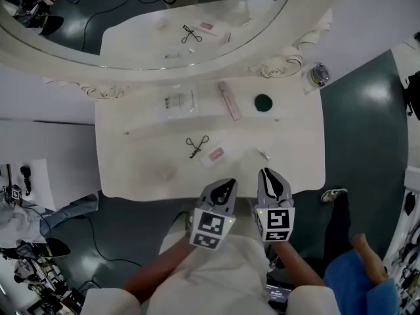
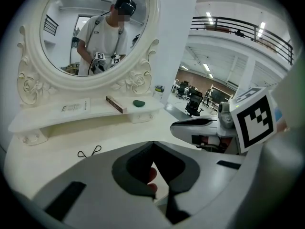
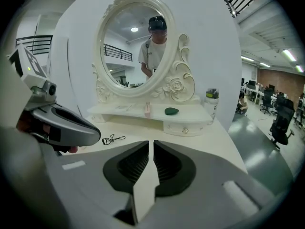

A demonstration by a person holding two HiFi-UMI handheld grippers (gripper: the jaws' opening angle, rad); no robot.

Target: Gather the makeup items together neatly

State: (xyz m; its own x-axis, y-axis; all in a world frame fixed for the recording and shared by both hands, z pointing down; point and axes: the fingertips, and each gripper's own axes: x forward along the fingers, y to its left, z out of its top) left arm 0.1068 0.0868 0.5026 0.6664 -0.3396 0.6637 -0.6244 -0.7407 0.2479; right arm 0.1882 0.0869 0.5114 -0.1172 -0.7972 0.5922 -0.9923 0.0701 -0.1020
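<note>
Over the near edge of the white vanity bench (image 1: pixel 131 169) we held the left gripper (image 1: pixel 228 185) and the right gripper (image 1: pixel 268 176) side by side, each with its fingers pressed together and nothing between them. Ahead on the bench lay a black eyelash curler (image 1: pixel 197 145), just beside a small pink packet (image 1: pixel 215 154). On the raised shelf (image 1: pixel 295 107) sat a long pink box (image 1: pixel 229 100), a dark green round puff (image 1: pixel 263 102) and a clear flat packet (image 1: pixel 177 102).

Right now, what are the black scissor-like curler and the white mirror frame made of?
Black scissor-like eyelash curler: thin looped handles, likely painted metal. Ornate white oval mirror frame: carved roses, smooth glossy paint; wood or moulded resin beneath, I cannot tell.
</note>
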